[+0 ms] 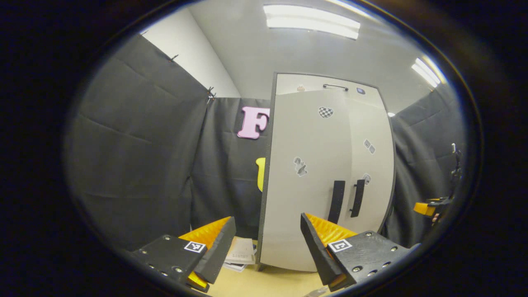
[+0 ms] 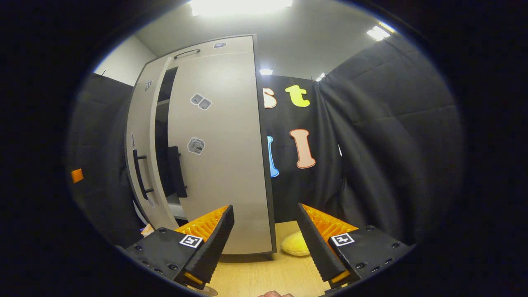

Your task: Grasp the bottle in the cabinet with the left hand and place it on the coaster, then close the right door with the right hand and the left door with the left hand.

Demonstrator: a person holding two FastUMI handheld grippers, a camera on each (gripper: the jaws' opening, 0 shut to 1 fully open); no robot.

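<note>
A tall pale cabinet [image 1: 313, 165] stands on the wooden table. Its left door [image 2: 140, 136] is ajar, and a dark gap beside it shows an inner shelf. The right door [image 2: 218, 144] lies close against the cabinet front. Two black handles [image 1: 337, 202] [image 1: 358, 198] sit side by side near the doors' meeting edge. My left gripper [image 1: 267, 218] is open, a short way in front of the left door's lower part, with nothing between its fingers. My right gripper [image 2: 264, 207] is open too, off the cabinet's right corner, and shows small at the far right as right gripper [image 1: 429, 207].
Papers [image 1: 241, 251] lie on the table [image 1: 264, 284] at the cabinet's left foot. A soft yellow object [image 2: 295, 244] rests on the table [image 2: 255, 276] beside the cabinet's right side. Black cloth walls close in on both sides.
</note>
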